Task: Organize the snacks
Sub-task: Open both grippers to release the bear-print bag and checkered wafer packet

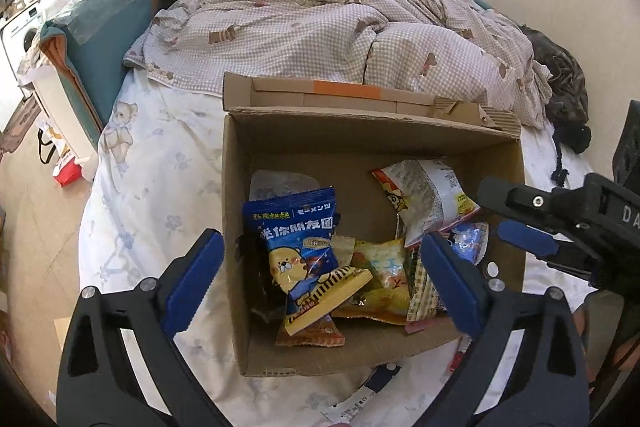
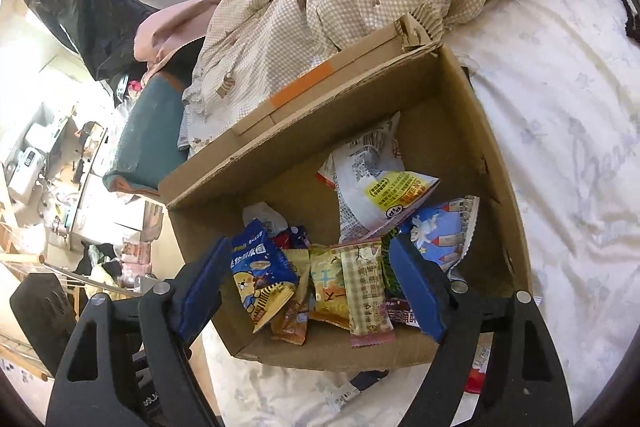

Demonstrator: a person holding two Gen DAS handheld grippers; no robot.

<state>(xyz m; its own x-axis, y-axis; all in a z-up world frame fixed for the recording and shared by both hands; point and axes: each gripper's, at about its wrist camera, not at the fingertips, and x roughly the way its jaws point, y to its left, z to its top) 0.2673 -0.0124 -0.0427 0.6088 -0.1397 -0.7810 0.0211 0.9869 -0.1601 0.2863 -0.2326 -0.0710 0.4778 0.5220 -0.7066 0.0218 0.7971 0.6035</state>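
An open cardboard box sits on the bed and holds several snack packets. A blue packet with a yellow bear leans at its left, a yellow packet lies in the middle, and a white and red packet stands at the right. My left gripper is open and empty above the box's near side. My right gripper is open and empty over the same box; it also shows at the right of the left wrist view. The blue packet and white packet show there too.
A checked duvet is bunched behind the box on the white sheet. A teal cushion stands at the bed's left edge. Loose wrappers lie on the sheet in front of the box. Cluttered floor lies to the left.
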